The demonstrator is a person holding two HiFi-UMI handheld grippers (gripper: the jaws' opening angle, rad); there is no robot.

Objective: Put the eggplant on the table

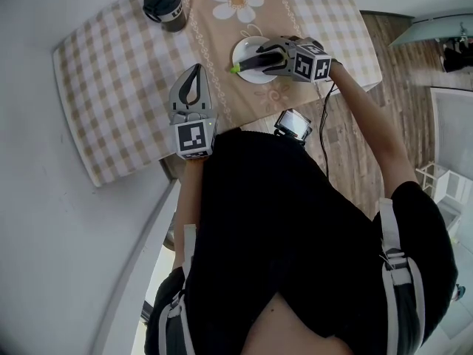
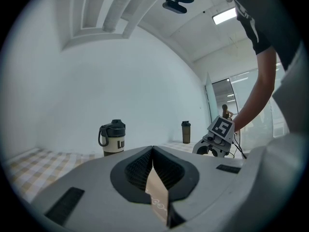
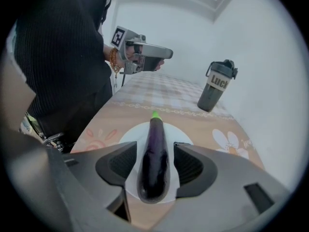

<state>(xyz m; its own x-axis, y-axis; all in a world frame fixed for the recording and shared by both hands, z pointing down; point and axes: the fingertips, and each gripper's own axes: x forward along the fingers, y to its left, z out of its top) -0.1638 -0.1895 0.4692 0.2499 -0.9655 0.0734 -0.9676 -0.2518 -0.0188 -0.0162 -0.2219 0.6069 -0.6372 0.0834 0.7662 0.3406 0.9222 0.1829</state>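
Note:
A dark purple eggplant (image 1: 250, 64) (image 3: 154, 153) with a green stem lies on a white plate (image 1: 244, 48) (image 3: 129, 134) on the tan flowered runner. My right gripper (image 1: 260, 59) (image 3: 154, 151) is tilted down over the plate with the eggplant between its jaws. Thin gaps of plate show on both sides of it, so the pads do not press. My left gripper (image 1: 194, 71) (image 2: 152, 151) hovers level above the checked cloth to the plate's left, jaws together and empty.
A dark lidded tumbler (image 1: 165, 4) (image 2: 112, 137) (image 3: 217, 85) stands at the far end of the checked table (image 1: 111, 80). The table's near edge is right below both grippers, and wooden floor (image 1: 347, 146) lies to the right.

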